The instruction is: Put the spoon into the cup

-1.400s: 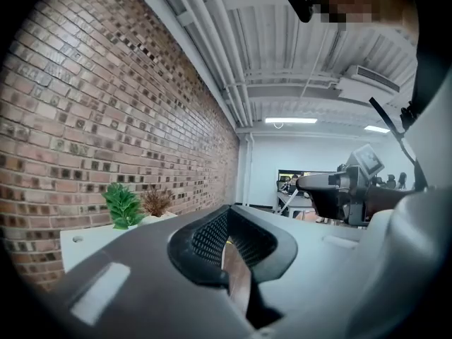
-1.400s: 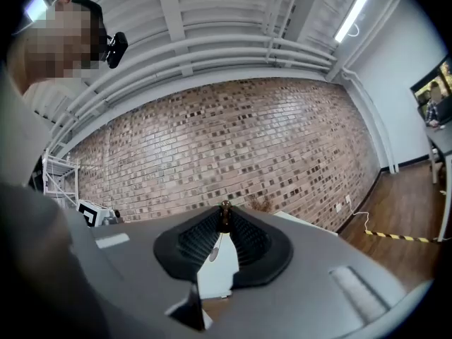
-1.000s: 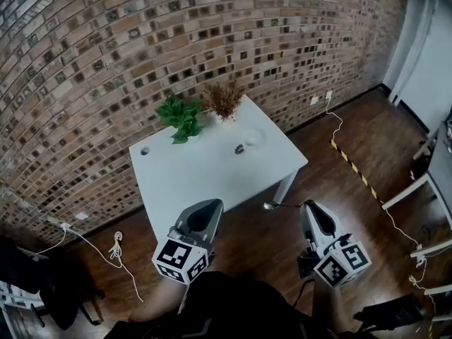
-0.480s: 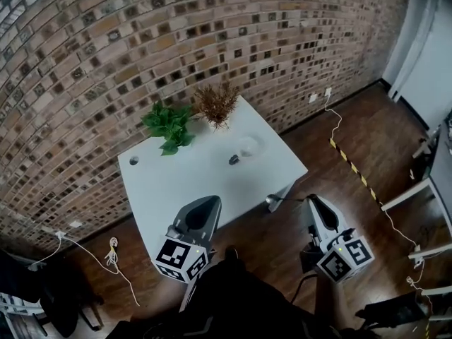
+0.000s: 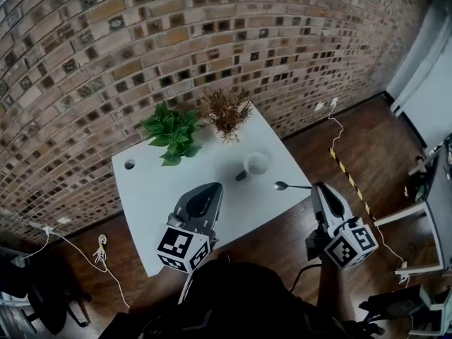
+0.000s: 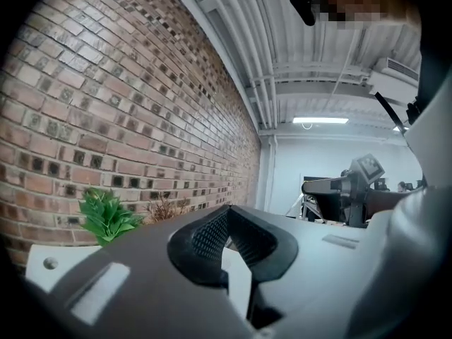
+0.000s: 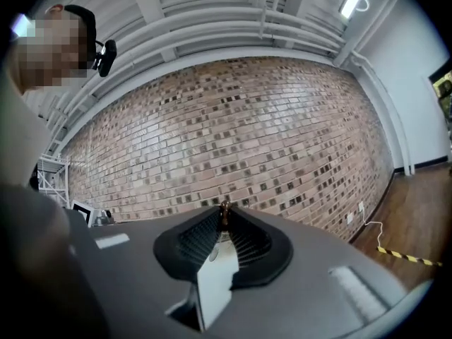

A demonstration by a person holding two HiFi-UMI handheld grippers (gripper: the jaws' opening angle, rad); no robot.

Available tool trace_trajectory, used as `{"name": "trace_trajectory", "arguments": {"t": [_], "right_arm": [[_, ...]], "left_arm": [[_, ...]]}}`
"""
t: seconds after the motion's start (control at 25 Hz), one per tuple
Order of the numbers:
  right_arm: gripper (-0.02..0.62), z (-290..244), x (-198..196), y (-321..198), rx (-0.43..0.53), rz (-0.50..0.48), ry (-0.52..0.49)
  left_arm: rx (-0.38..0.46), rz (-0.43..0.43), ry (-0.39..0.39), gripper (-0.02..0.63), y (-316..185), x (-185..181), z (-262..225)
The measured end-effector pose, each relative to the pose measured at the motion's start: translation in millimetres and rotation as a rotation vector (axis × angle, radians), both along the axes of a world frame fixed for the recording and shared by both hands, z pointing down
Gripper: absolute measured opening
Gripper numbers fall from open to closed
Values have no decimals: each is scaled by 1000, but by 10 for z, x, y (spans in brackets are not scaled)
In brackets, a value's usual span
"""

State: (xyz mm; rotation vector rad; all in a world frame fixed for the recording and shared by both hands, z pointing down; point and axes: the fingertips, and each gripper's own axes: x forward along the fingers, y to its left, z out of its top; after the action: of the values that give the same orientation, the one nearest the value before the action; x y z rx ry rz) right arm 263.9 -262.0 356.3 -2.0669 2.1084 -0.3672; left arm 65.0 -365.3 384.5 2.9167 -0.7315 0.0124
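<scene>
Two claws in play, and only one of them has anything in it.

- Head view: the right claw [image 5: 319, 188] is pinched on the handle end of the spoon [image 5: 289, 186]. The spoon sticks out sideways toward the left, with its bowl hanging over the near right edge of the counter [image 5: 176, 182].
- Same view: the cup [image 5: 256, 163] stands upright on the counter, a bit beyond the spoon bowl and apart from it. There's a small dark thing [image 5: 241, 176] just beside it, and I can't tell what that is. A leafy plant [image 5: 171, 127] and a dried plant [image 5: 226, 111] sit at the far edge by the brick wall [image 5: 141, 41].
- Same view: the left claw [image 5: 209, 188] hovers over the near side of the counter and isn't touching anything.
- Left claw view: the tips meet with nothing between them, so it's closed and empty. Both plants show past it.
- Right claw view: the jaws are nearly together, with a thin bit of spoon nipped right at the tips. It faces the wall, and the cup isn't in this view.
- My read: the pickup is done and this is the carry step, with the spoon not in the cup yet.
- Next: get the spoon bowl above the cup mouth, tip it down inside the rim, and let go only then. The cup looks light, so bumping the rim could knock it over.
</scene>
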Motion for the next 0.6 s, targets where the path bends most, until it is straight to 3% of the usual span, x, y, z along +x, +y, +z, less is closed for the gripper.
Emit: {"name": "trace_trajectory", "arguments": {"t": [0.36, 0.6], "right_arm": [[51, 251, 369, -724, -72, -41, -9], [49, 518, 670, -1203, -99, -176, -14]], "left_arm": [[-44, -70, -20, -6, -483, 128, 149], [-66, -200, -56, -6, -643, 306, 278]]}}
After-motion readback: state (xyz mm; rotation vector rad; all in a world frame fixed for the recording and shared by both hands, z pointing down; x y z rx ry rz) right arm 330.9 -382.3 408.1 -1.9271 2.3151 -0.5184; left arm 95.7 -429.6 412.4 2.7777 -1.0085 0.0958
